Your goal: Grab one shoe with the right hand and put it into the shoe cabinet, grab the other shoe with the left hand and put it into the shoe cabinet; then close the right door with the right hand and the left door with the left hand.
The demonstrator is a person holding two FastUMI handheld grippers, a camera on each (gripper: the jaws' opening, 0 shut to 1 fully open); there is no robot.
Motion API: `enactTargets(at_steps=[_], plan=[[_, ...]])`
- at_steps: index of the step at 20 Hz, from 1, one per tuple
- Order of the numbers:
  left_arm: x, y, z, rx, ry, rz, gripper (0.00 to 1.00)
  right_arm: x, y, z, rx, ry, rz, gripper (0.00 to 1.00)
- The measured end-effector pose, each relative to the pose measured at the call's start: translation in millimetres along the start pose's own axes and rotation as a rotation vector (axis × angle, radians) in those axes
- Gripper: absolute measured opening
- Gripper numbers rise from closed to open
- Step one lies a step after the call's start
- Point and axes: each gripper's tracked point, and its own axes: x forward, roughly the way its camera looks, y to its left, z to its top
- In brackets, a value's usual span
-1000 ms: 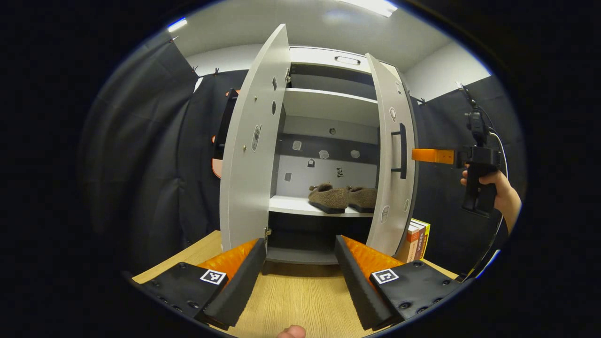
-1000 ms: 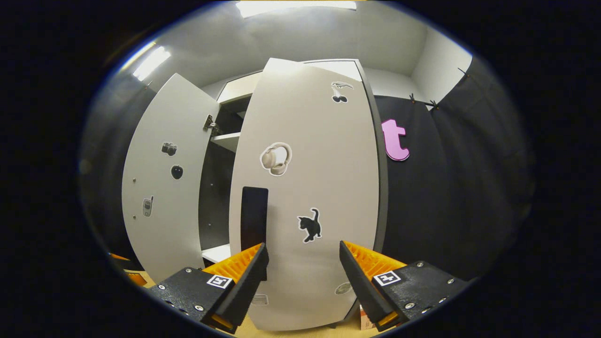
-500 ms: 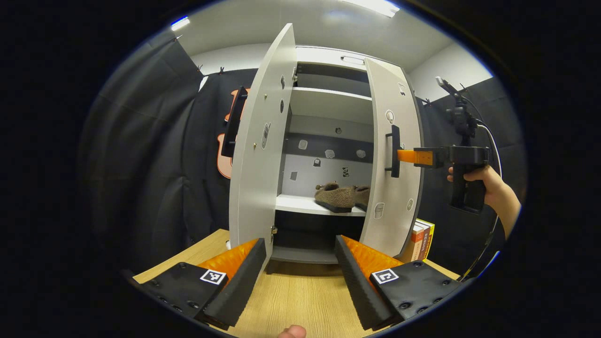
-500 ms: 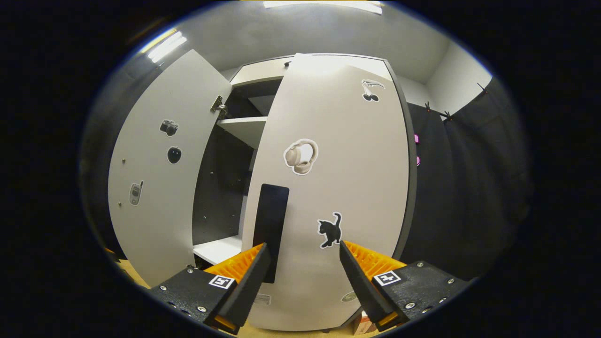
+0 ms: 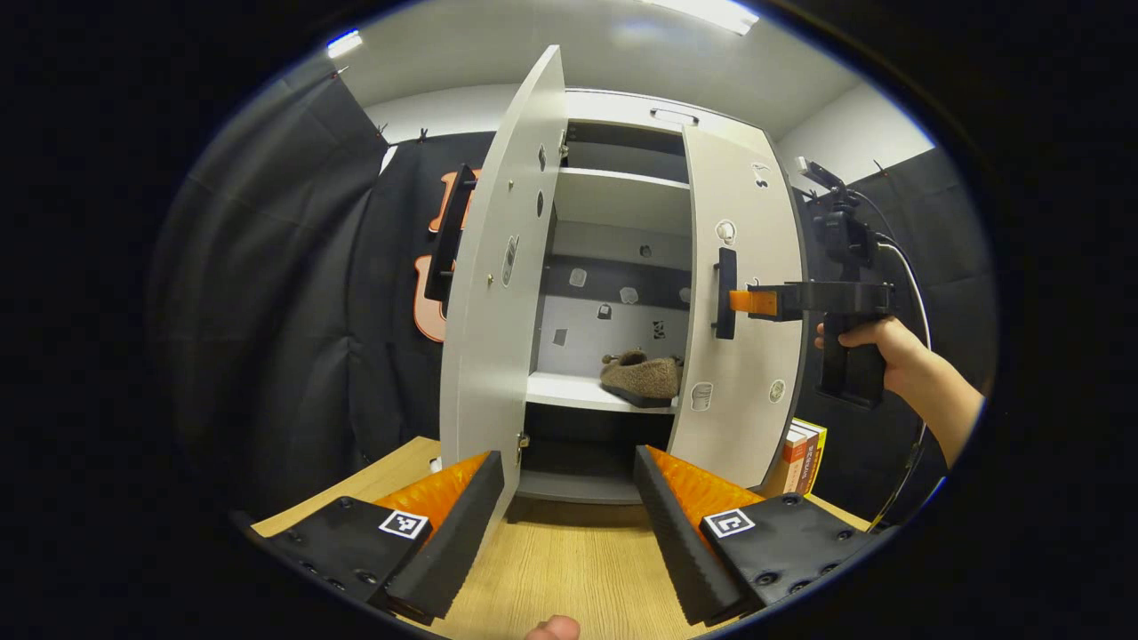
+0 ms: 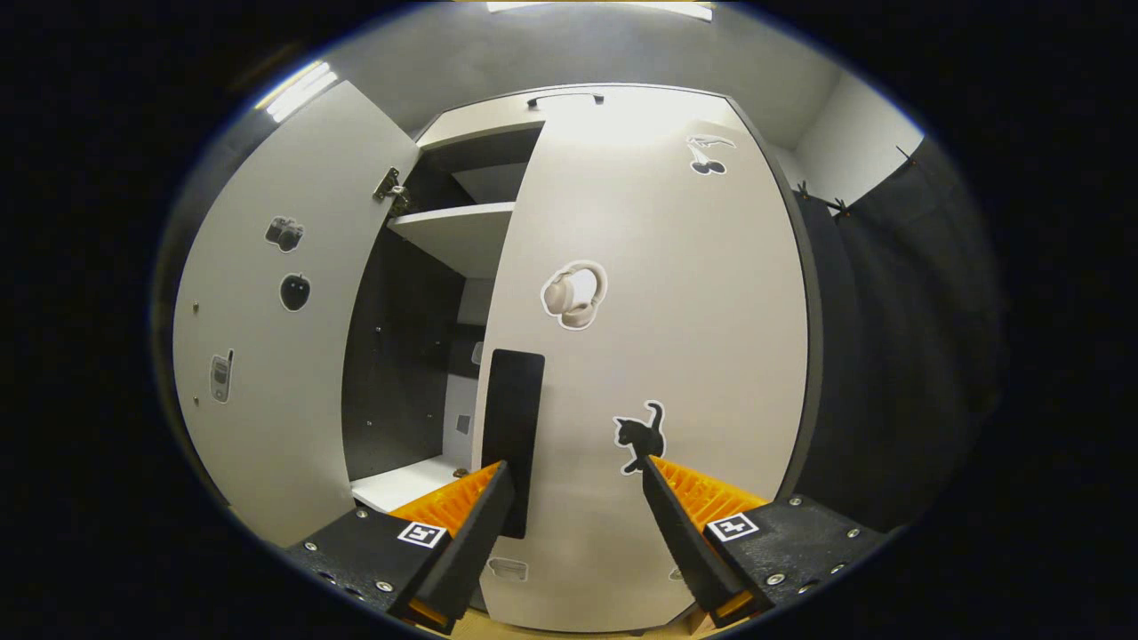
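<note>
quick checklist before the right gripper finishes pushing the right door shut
1. Shoes on the shelf, inside the cabinet: ok.
2. Right gripper up against the right door beside its handle: ok, though actual touch cannot be told.
3. Right fingers spread with nothing between them: ok.
4. Gap in front of the shelf free of anything the door could catch: ok.
5. Left door wide open, clear of the right door's path: ok.
6. Left gripper back over the table, open, out of the way: ok.

Narrow gap point(image 5: 613, 356) between doors (shoe point(image 5: 642, 377) inside)
</note>
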Motion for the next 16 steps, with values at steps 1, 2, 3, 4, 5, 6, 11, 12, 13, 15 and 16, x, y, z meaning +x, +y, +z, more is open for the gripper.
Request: enactTargets(at_steps=[1,2,3,4,5,6,11,12,13,15,16], plan=[[-1,1,1,-0.002,0.001,0.001,0.97,2,0,0,0.004,0.0,-0.003,0.91],[0,1,1,-0.004,0.0,0.003,0.94,4,0,-2,0.007,0.001,-0.007,0.91],[-1,2,2,-0.006,-0.002,0.005,0.97,4,0,-2,0.01,0.001,-0.008,0.91],[-2,3,4,-0.01,-0.004,0.008,0.97,4,-1,-2,0.012,0.002,-0.009,0.91],[0,5,5,-0.018,-0.005,0.011,0.97,3,-1,-2,0.015,0.001,-0.01,0.91],[0,7,7,-0.028,-0.005,0.016,0.97,1,-3,-2,0.021,0.003,-0.015,0.91],[-7,39,29,-0.055,-0.044,0.097,0.97,-30,-15,6,0.043,-0.019,-0.037,0.93],[-9,51,36,-0.05,-0.061,0.124,0.94,-41,-18,8,0.046,-0.019,-0.042,0.94],[-10,66,42,-0.049,-0.067,0.163,0.94,-52,-20,8,0.051,-0.017,-0.042,0.94],[-9,90,49,-0.051,-0.067,0.213,0.94,-72,-23,4,0.071,-0.01,-0.05,0.94],[-9,104,57,-0.048,-0.078,0.239,0.97,-82,-25,2,0.088,-0.013,-0.06,0.94]])
